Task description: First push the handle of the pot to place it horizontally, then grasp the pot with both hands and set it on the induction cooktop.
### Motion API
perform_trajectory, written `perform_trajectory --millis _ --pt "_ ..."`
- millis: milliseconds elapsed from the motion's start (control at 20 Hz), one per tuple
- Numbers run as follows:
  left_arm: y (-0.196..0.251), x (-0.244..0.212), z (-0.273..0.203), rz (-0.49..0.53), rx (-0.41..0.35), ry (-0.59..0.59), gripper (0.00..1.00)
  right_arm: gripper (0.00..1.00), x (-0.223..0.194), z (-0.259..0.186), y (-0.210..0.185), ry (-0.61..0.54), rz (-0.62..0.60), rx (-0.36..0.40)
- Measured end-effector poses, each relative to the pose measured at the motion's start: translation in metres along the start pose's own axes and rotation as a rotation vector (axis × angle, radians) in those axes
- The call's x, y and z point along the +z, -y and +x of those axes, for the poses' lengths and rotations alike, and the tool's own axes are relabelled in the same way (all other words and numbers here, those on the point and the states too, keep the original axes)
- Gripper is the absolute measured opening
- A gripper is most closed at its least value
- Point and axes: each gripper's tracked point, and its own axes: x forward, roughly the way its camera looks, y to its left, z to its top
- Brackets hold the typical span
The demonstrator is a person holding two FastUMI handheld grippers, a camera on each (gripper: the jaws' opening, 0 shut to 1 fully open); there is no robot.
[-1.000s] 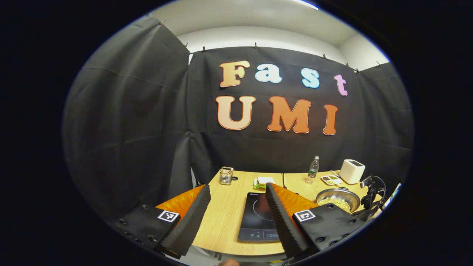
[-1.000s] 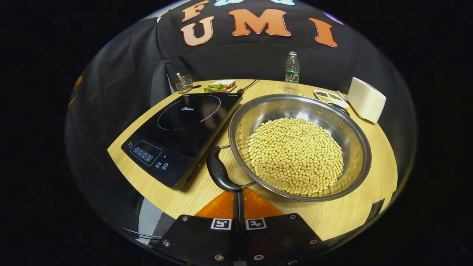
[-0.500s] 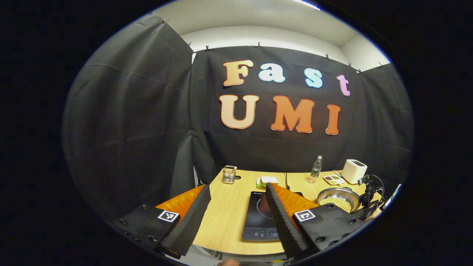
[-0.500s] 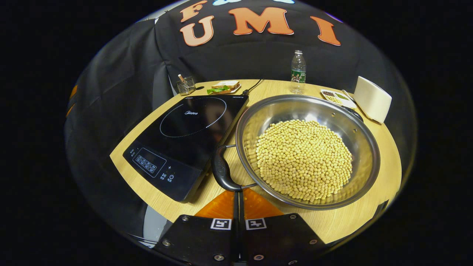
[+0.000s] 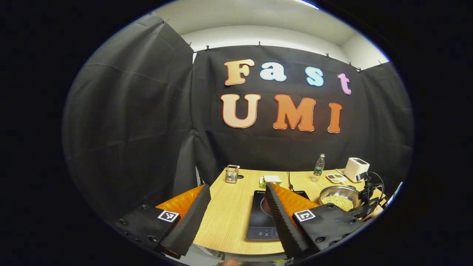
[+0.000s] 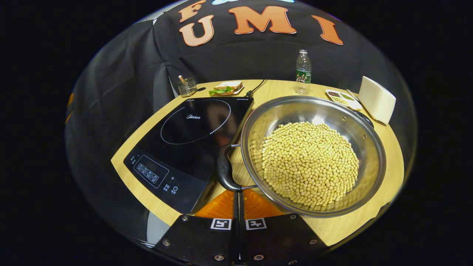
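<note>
The pot point(image 6: 313, 155), a wide steel pan heaped with pale beans point(image 6: 310, 162), is seen at centre right of the right gripper view, resting on the table point(image 6: 354, 221) with its rim just beside the right edge of the induction cooktop point(image 6: 188, 136), which fills the centre left. The pot's dark handle point(image 6: 224, 173) is found at lower centre, between pot and cooktop. The right gripper point(image 6: 237, 195) is held with its fingers pressed together, its tip touching or just short of the handle's lower end; which cannot be told. The step in hand is judged to be the push on the handle. It would best be done slowly and low against the handle's end, so that the pot turns in place and no beans are spilled.

In the left gripper view the left gripper point(image 5: 236, 214) is held with fingers apart on nothing, at the lower centre, well apart from the pot point(image 5: 339, 195).

Along the table's far edge a white appliance point(image 6: 377, 99), a sandwich plate point(image 6: 225, 88), a water bottle point(image 6: 303, 72), a small tray point(image 6: 342, 98) and a glass holder point(image 6: 186, 87) are set, none judged to be in the way. Only the cooktop's near edge could be struck by the handle.
</note>
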Motion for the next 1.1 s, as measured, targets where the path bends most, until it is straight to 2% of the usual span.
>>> perform_trajectory --millis 400,1100 --pt "-0.01 -0.005 0.005 -0.003 0.016 -0.01 0.98 0.0 0.018 0.018 -0.008 0.025 0.057 0.017" --pt "-0.015 -0.012 0.007 0.008 0.021 -0.022 0.98 0.0 0.043 0.042 0.001 0.063 0.142 -0.014"
